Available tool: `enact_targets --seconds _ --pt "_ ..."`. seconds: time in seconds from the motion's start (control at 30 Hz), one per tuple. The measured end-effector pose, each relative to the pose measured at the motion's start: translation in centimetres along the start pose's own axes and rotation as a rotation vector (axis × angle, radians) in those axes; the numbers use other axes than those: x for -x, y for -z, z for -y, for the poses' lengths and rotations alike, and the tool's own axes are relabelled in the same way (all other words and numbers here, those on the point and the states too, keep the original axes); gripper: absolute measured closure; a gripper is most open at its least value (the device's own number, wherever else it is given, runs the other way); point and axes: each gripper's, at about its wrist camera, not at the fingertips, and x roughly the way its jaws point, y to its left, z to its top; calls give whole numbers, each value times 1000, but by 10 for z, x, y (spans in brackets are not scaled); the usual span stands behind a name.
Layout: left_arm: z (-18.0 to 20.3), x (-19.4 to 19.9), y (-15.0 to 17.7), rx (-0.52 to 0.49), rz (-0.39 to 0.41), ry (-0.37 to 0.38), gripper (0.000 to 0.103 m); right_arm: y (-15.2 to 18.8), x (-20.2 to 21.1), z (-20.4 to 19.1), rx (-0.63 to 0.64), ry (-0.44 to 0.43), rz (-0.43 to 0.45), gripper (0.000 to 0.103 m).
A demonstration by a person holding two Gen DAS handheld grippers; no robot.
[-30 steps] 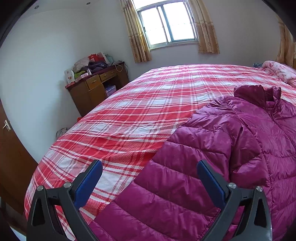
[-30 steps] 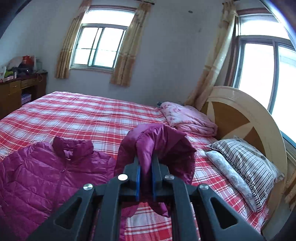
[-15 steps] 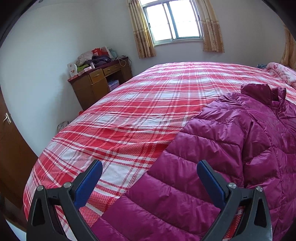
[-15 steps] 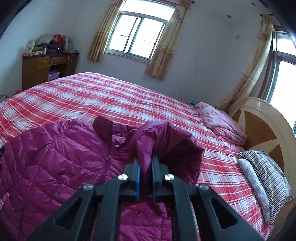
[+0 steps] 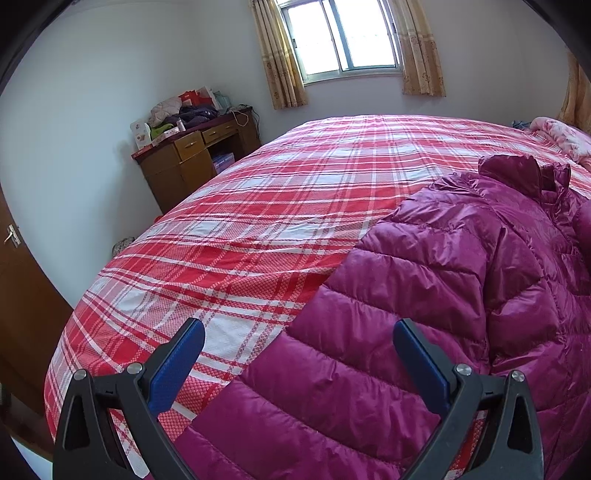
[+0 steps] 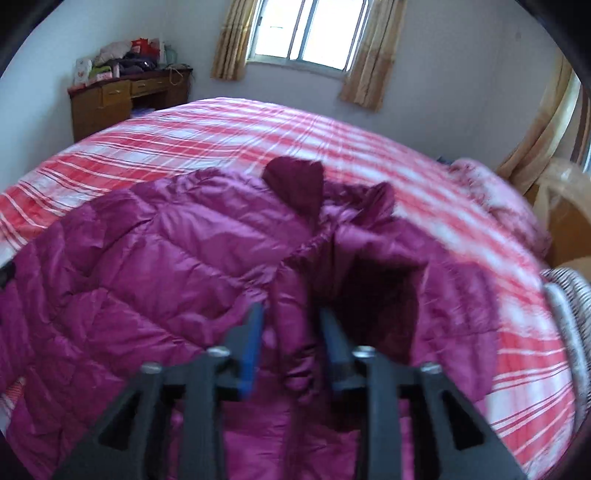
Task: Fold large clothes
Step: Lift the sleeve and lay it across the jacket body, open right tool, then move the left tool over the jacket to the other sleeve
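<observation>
Plaid bedding [image 5: 258, 221] fills both views. Only the right wrist view shows the striped pillow [image 6: 569, 314]; only the left shows the door [image 5: 14, 266]. Right gripper [image 6: 291, 325] has just been opening, its jaws now parted around a sleeve fold of the jacket [image 6: 147, 258] without pinching it. Left gripper [image 5: 299, 339] stands spread wide, the jacket's sleeve [image 5: 369, 350] lying just ahead between its fingers.

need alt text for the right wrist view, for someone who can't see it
The right gripper, its jaws just opened, straddles a folded-over sleeve of a magenta quilted puffer jacket spread on a red and white plaid bedspread. Behind are a curtained window and a cluttered wooden desk; the picture is motion-blurred.
</observation>
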Motion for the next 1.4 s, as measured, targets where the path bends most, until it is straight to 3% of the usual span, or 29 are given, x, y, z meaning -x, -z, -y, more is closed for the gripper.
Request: enact_targets --seconds 0.17,0.33,0.47,0.57,0.67,0.73,0.9,1.03,1.13,1.23,1.3,1.4 --pt "1 4 -5 -11 11 -17 1 10 32 -12 -5 -176 46 42" --pt "6 11 -12 -17 28 -21 1 21 73 8 -65 -263 106 41" --pt "14 20 -19 -24 43 -12 1 23 90 31 -132 -279 168 41" --pt "22 27 -23 -32 60 -3 1 23 87 45 -172 -193 187 41" --pt "37 37 -31 -46 75 21 1 18 57 52 -192 -92 129 59" --pt "52 47 -37 -67 99 41 1 17 27 49 -189 -50 63 64" --pt "93 63 -50 -132 139 81 1 24 -24 23 -121 -85 -81 67" --pt "118 70 -59 -155 155 106 1 30 -15 24 -111 -103 -71 67" --pt "135 74 -73 -163 176 115 1 25 9 52 -157 -118 2 67" --pt "153 80 -88 -151 204 142 1 15 24 98 -215 -35 89 63" --pt "175 80 -96 -162 199 183 1 6 21 135 -280 73 114 60" --pt "205 67 -95 -192 199 150 1 -2 4 185 -396 142 111 60"
